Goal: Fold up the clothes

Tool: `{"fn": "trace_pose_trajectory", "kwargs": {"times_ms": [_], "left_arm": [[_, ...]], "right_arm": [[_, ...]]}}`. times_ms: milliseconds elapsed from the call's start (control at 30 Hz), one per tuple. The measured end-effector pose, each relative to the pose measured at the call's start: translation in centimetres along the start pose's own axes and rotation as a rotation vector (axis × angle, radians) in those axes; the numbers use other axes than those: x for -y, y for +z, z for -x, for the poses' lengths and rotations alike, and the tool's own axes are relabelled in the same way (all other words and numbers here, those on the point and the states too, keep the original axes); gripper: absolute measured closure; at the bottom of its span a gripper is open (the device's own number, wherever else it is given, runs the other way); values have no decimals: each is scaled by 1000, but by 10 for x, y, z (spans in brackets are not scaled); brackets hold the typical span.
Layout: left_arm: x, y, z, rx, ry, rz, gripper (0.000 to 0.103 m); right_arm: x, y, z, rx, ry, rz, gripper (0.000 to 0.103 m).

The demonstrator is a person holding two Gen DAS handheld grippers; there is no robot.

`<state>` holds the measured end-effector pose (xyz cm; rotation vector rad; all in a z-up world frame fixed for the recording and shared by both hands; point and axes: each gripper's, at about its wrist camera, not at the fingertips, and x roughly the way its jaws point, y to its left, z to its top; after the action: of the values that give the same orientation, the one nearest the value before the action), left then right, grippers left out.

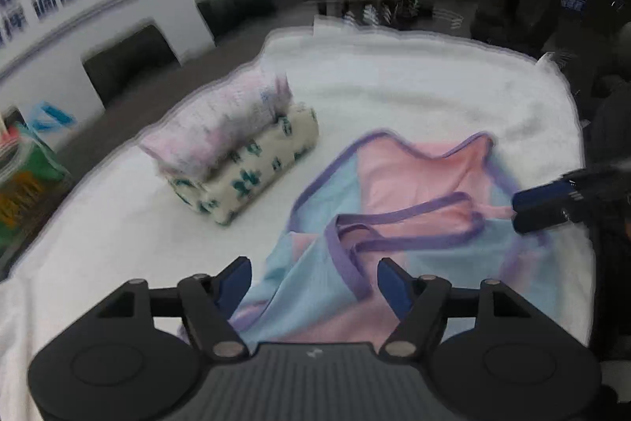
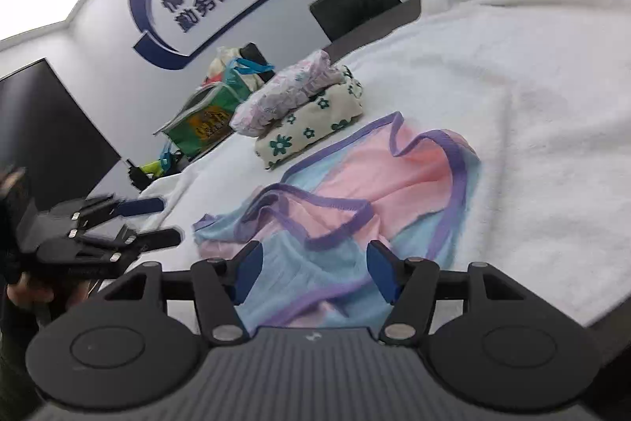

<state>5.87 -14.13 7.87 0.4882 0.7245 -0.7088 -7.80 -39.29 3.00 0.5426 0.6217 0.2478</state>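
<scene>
Two folded pieces [image 2: 303, 113] already sit stacked at centre frame on the white-towelled tabletop [image 2: 532, 105]. The pink-and-blue garment [image 2: 355, 208] lies rumpled low in the frame — unfolded. Left gripper [image 1: 314, 283] and right gripper [image 2: 311, 273] hover with jaws apart, holding nothing. Only the right view shows the green bag [image 2: 205, 117] sharply.

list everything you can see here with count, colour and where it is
pink and light-blue garment with purple trim: one, lying crumpled on the white cover, nearest both claws
folded cream cloth with green flowers: one, behind the garment
folded pale pink patterned cloth: one, stacked on the cream cloth
white fleecy table cover: one, under all the clothes
green zip bag: one, off the cover's far edge
left claw: one, black with blue pads, open over the garment
right claw: one, black with blue pads, open over the garment
</scene>
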Motion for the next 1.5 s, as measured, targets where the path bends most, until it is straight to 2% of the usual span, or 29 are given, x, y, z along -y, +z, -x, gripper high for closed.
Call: {"fn": "trace_pose_trajectory", "kwargs": {"times_ms": [67,133,167,200,267,300,333,400,500,567,600,667,733,800,833,867,933,1000,1033,1100,1167,1233,1267,1300,1333,1367,1400,1433,1500], "left_arm": [[-7,16,-32,-74,-9,42,36],[-16,19,-50,-127,-8,76,56],[-16,20,-57,-134,-7,71,85],[-18,18,-57,-124,-8,71,100],[-22,13,-53,-94,-3,86,101],[-26,10,-47,-72,10,100,101],[-33,5,-36,-43,26,131,101],[-47,-5,-13,10,59,196,101],[-66,-32,40,116,153,312,103],[-61,-65,81,186,260,362,103],[-59,-82,101,220,312,388,103],[-53,-124,122,224,307,487,103],[-43,-152,116,180,331,500,103],[-33,-179,110,137,354,512,102],[-29,-183,106,122,353,496,102],[-27,-185,106,121,340,493,101],[-24,-186,109,146,279,452,88],[-16,-185,110,167,272,326,64],[-13,-181,107,162,292,273,61],[-9,-178,98,128,333,183,62],[-13,-179,91,95,348,173,62],[-19,-182,82,62,362,183,62],[-22,-183,77,46,365,193,67],[-26,-183,72,19,367,208,84],[-29,-184,67,-6,369,224,94],[-30,-187,72,8,371,243,101],[-31,-189,77,22,373,263,101],[-32,-191,82,38,374,283,102],[-36,-184,120,156,354,349,102]], "right_arm": [[1,5,-15,-24,-11,-4,43],[8,8,-28,-45,-63,-36,50],[10,8,-32,-47,-83,-38,50],[12,9,-35,-45,-87,-37,50],[16,10,-43,-36,-90,-28,64],[16,12,-47,-37,-89,-22,82],[15,15,-51,-37,-70,-16,94],[4,23,-57,-30,-18,28,96],[-33,36,-55,-7,61,149,96],[-65,41,-48,-15,171,234,97],[-77,38,-44,-41,197,288,97],[-99,30,-38,-98,231,398,97],[-100,18,-44,-152,142,445,93],[-96,8,-56,-168,-37,450,91],[-96,0,-60,-171,-114,454,85],[-98,-6,-58,-165,-125,445,81],[-104,-17,-40,-117,-76,412,53],[-113,-28,-24,-68,-35,387,50],[-122,-34,-21,-66,-26,403,51],[-141,-45,-22,-73,-25,454,51],[-159,-54,-32,-86,-48,517,51],[-174,-63,-45,-98,-84,564,51],[-178,-67,-55,-96,-107,581,51],[-181,-72,-64,-96,-146,608,53],[-183,-76,-72,-95,-188,636,68],[-185,-80,-81,-95,-231,664,81],[-185,-86,-81,-96,-262,687,100],[-184,-87,-75,-92,-257,692,100],[-184,-84,-58,-74,-225,689,101]]}}
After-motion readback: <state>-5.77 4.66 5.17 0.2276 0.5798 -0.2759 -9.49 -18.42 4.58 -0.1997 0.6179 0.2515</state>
